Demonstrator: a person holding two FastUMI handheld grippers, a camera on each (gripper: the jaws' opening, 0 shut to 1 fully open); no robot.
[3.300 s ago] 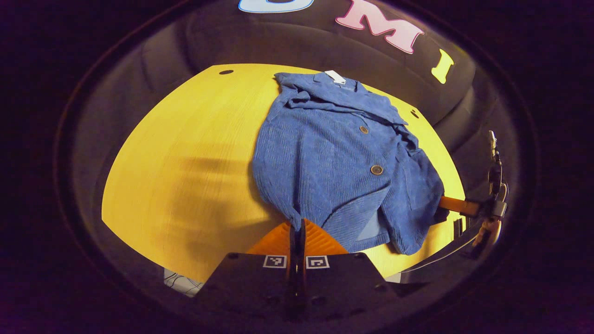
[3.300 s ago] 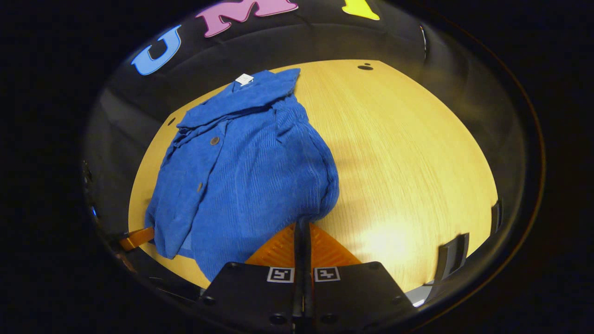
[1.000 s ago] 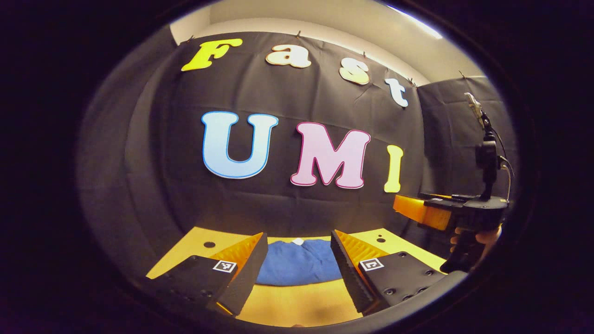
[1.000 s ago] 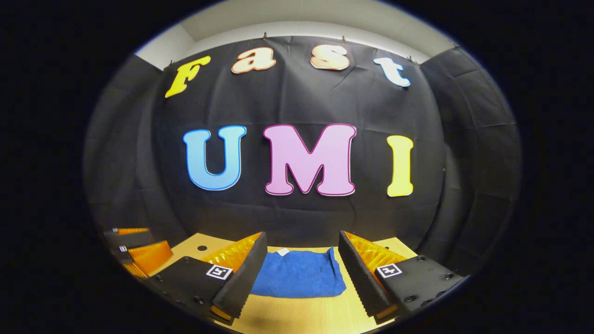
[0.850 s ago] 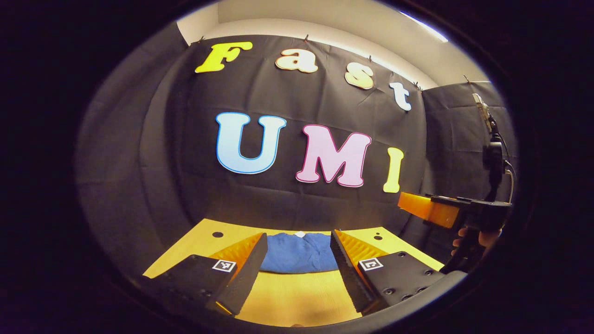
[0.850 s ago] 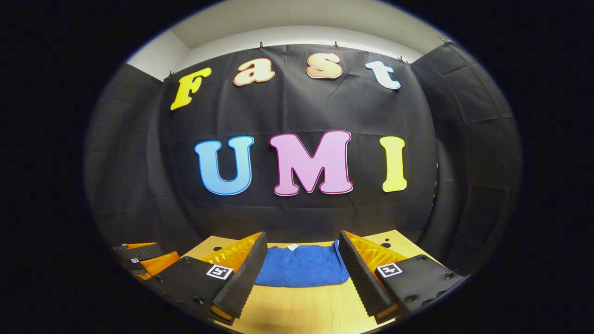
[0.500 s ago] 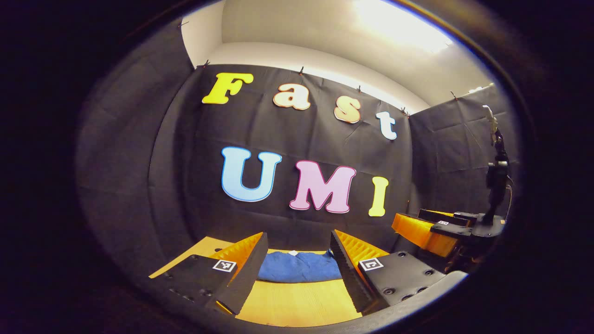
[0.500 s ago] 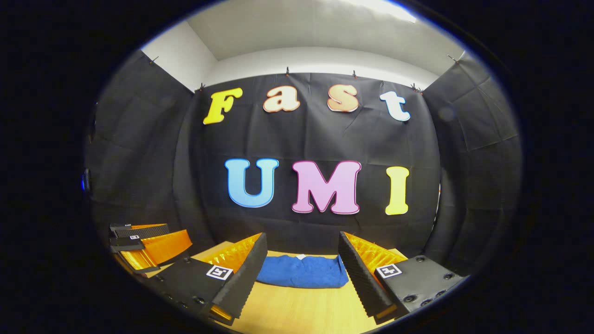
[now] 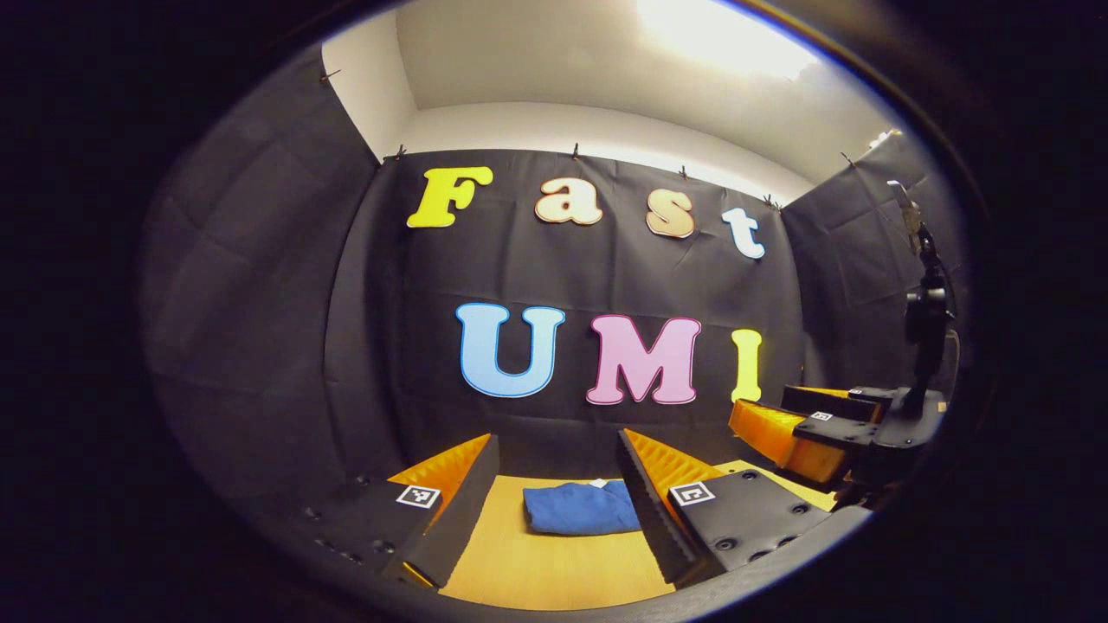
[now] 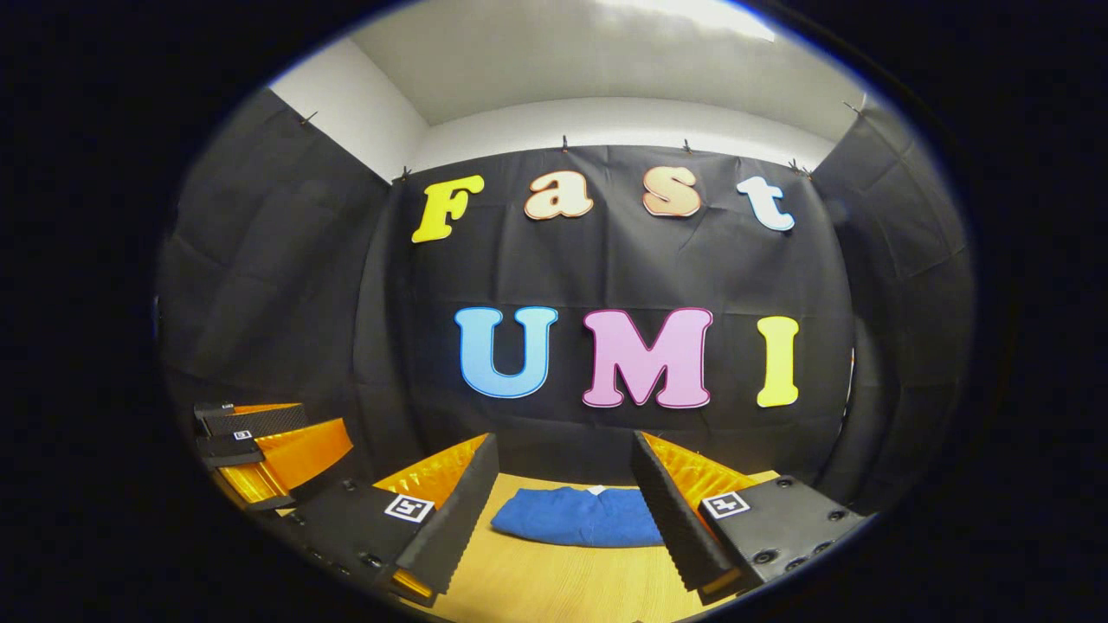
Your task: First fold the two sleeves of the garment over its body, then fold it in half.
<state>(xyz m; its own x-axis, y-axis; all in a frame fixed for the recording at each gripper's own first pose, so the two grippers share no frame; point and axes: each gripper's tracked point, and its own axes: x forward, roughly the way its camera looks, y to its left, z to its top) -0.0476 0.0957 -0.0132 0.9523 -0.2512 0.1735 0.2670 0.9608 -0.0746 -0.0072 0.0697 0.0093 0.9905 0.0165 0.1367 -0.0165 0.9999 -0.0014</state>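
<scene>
**Folded jacket left on the table, both grippers drawn clear**

In the left gripper view, the left gripper (image 9: 558, 493) is seen at the bottom centre with its fingers spread wide and nothing held between them. Through that gap, low in the frame, the blue jacket (image 9: 580, 507) is seen lying as a compact folded bundle on the wooden table (image 9: 519, 562), a small white tag showing at its far edge. At the right edge of the same view the right gripper (image 9: 792, 424) is seen, raised above the table and well apart from the garment; its fingers appear parted, with nothing in them.

In the right gripper view, the left gripper (image 10: 260, 441) appears at the lower left, clear of the jacket. At the bottom centre the right gripper's own fingers are spread wide and empty, and the jacket (image 10: 578, 517) is framed between them on the table (image 10: 537, 588).

The folding is judged to be done, and the step in hand to be the retreat. It is best done by keeping both sets of fingers parted and lifted away from the cloth, so that no edge is caught or dragged and the top layer is not disturbed. The bundle should be checked for squareness before anything is touched.
</scene>
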